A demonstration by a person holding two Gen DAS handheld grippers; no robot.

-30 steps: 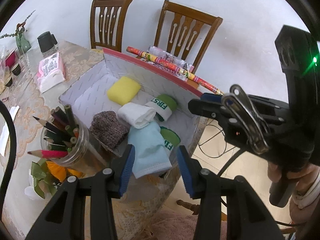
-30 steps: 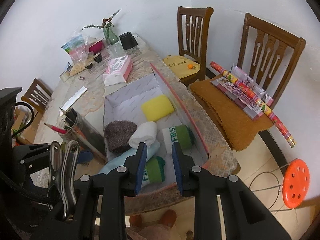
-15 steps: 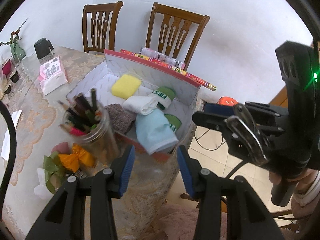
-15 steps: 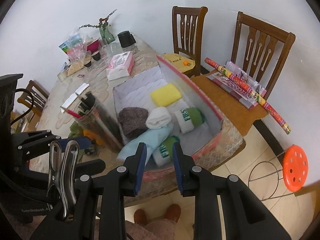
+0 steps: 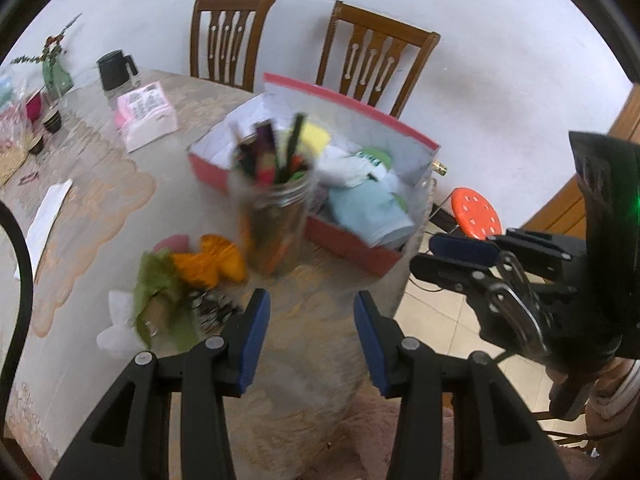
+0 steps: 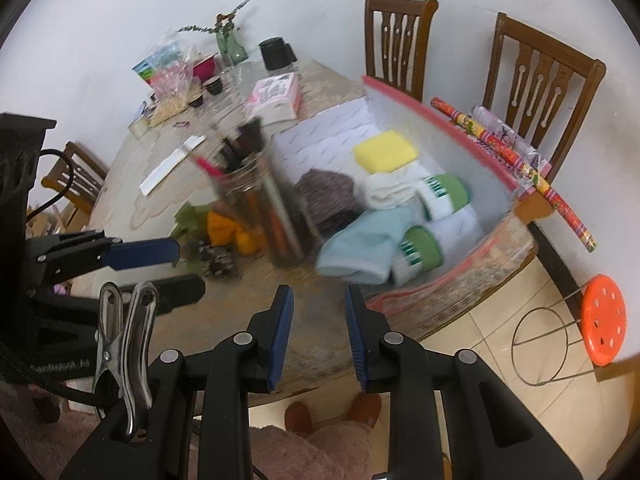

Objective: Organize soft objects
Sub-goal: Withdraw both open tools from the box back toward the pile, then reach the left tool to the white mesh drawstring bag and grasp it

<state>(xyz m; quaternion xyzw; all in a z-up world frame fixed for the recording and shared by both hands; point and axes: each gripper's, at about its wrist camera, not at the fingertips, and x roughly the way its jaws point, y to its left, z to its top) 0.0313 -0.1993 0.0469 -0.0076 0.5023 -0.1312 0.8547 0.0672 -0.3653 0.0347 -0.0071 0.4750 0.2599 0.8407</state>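
Both the left gripper (image 5: 311,312) and right gripper (image 6: 318,308) hung empty, jaws apart, short of the box (image 6: 472,164) of socks (image 6: 356,250).

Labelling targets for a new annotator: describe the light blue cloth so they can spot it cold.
Find the red-rimmed box at the table's edge, nearest the orange stool. The light blue cloth lies at the box's near end, spilling over its low front wall. It is the only pale blue item, loosely folded, beside green-and-white rolled socks.
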